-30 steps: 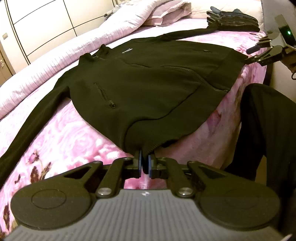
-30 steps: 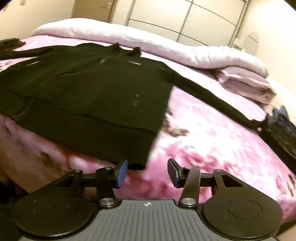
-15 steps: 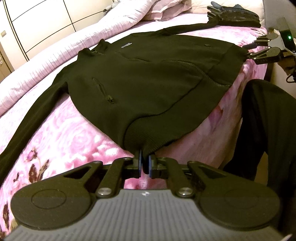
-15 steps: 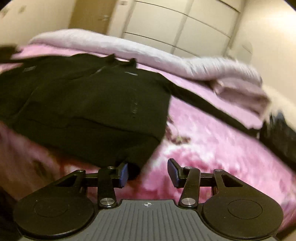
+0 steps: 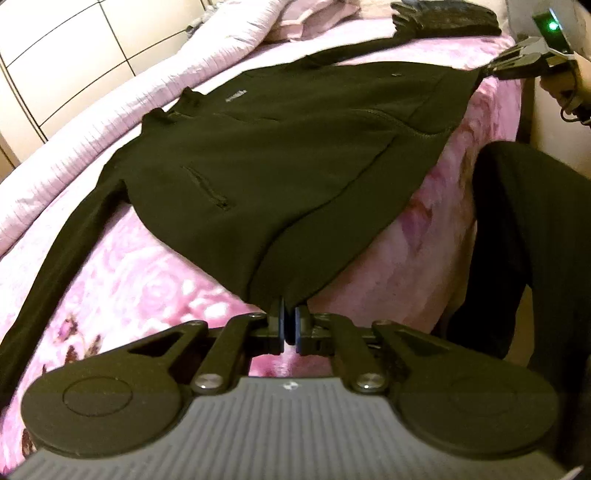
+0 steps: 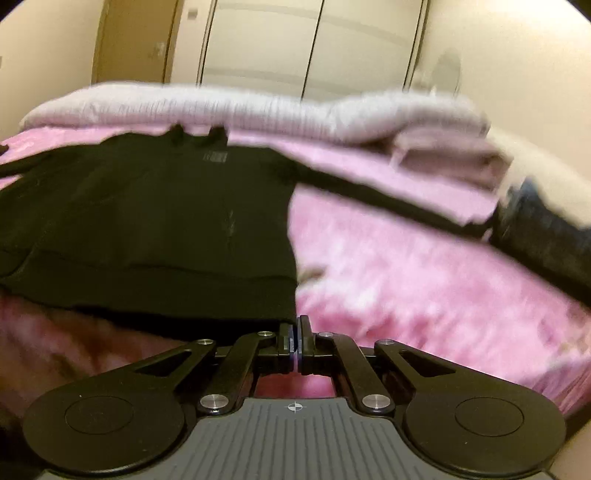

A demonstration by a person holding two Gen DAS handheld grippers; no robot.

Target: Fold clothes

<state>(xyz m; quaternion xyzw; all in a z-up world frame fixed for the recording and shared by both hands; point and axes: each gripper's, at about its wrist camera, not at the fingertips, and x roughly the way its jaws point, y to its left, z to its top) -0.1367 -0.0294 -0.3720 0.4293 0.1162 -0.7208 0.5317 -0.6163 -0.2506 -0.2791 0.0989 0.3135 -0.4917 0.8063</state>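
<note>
A black zip jacket (image 5: 280,147) lies spread face up on the pink floral bed (image 5: 122,280), sleeves stretched out to both sides. My left gripper (image 5: 290,325) is shut on the jacket's hem corner at the near bed edge. My right gripper (image 6: 296,338) is shut on the other hem corner of the jacket (image 6: 155,221). The right gripper also shows in the left wrist view (image 5: 517,64) at the far hem corner. The hem hangs slightly over the bed's side.
A rolled pale pink quilt (image 5: 110,96) and pillows (image 6: 443,147) lie along the far side. A stack of dark folded clothes (image 5: 447,14) sits by the sleeve end, also seen in the right wrist view (image 6: 543,229). The person's dark-trousered leg (image 5: 528,251) stands beside the bed. Wardrobe doors (image 6: 306,40) are behind.
My right gripper moved in onto the hem corner and closed on it. My left gripper stayed shut on its corner, and the hem between them is pulled tauter.
</note>
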